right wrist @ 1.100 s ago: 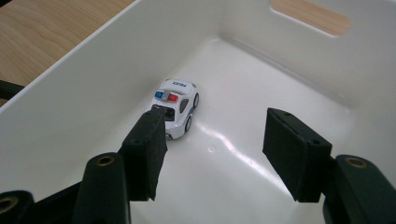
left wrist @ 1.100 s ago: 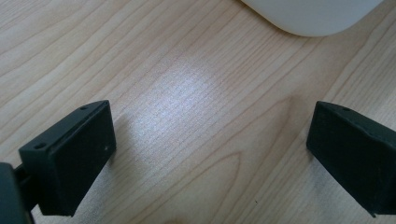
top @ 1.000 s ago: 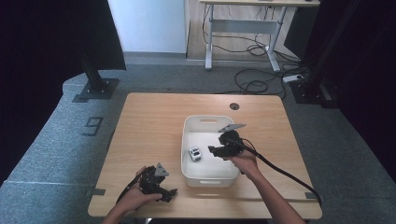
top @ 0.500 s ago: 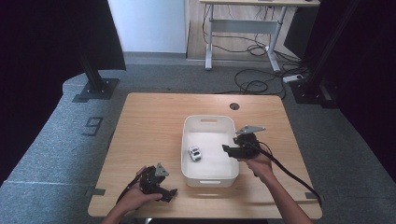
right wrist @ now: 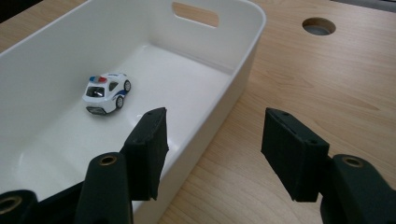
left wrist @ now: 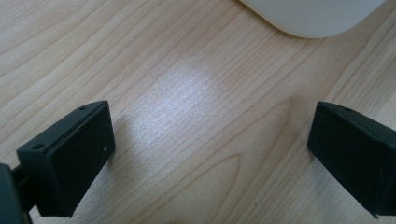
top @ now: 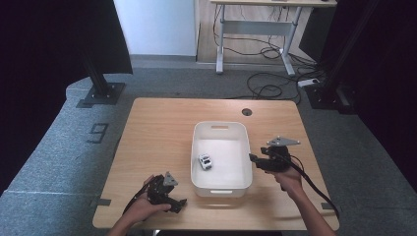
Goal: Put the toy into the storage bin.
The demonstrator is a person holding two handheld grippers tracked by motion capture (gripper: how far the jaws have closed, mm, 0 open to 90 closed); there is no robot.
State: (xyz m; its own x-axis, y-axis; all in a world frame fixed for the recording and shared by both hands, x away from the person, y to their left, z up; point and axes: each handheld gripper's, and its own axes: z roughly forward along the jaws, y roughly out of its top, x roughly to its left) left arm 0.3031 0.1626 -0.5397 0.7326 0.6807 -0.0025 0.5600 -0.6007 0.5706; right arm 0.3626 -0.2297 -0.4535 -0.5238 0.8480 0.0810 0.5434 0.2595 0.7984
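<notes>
Right gripper view: small white toy police car (right wrist: 106, 92) already lies in the white plastic bin (right wrist: 243, 56) at ten o'clock; my right gripper (right wrist: 212, 142) and left gripper (left wrist: 210, 154) gape, released, empty.

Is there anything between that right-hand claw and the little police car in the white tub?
Yes: the tub's side wall. The right gripper hangs open, straddling that wall's rim, and the toy police car sits on the tub floor beyond it. From above, nothing covers the car.
</notes>
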